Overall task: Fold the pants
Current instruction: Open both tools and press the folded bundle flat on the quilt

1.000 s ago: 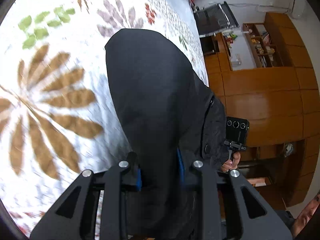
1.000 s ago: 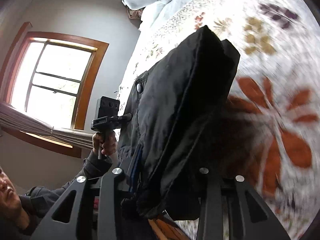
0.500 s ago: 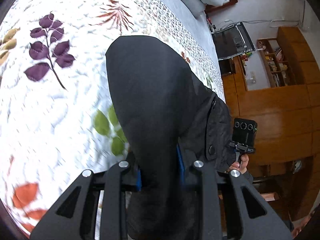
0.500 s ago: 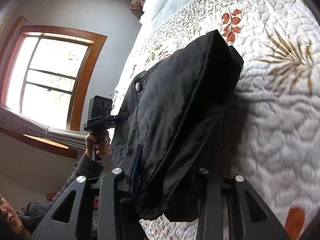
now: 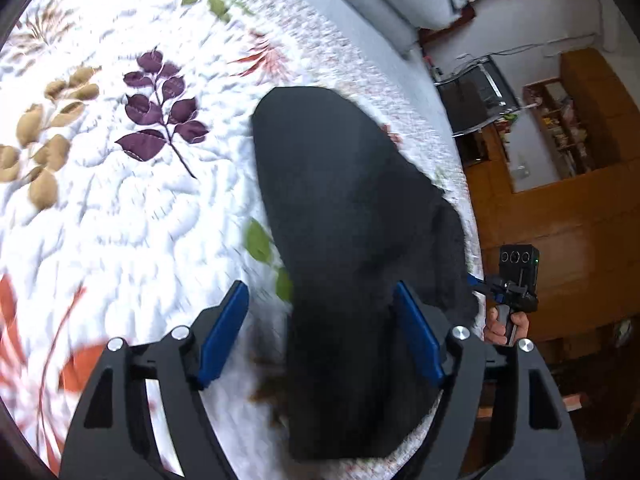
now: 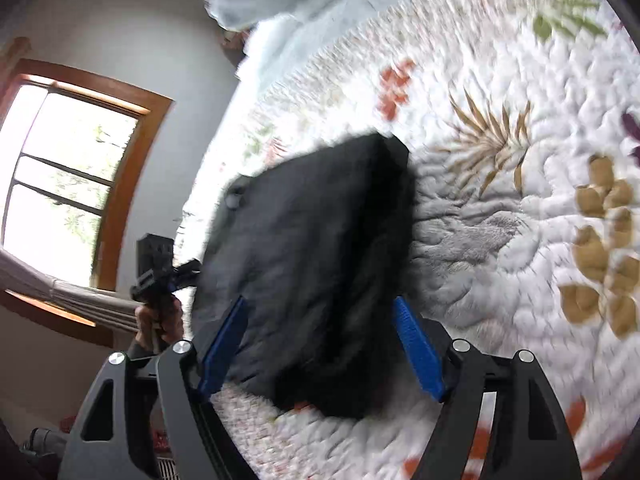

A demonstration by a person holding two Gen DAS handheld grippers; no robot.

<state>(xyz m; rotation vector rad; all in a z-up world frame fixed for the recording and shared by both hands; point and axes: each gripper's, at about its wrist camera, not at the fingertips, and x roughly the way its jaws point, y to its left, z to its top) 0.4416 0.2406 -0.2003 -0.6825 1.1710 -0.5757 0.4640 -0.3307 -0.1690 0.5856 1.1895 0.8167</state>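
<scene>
Left wrist view: left gripper [image 5: 320, 332] jaws opening, black pants [image 5: 344, 216] between the blue pads, not pinched. Right gripper [image 6: 320, 344] likewise opening over the same bundle. Pants lie folded on the floral quilt [image 5: 120, 208], near its edge

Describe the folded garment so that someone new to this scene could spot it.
Start at the white quilted bedspread printed with coloured leaves. On it, near the edge, lie the black fabric pants, folded into a thick bundle. It is the only dark, plain thing on the patterned quilt.
</scene>
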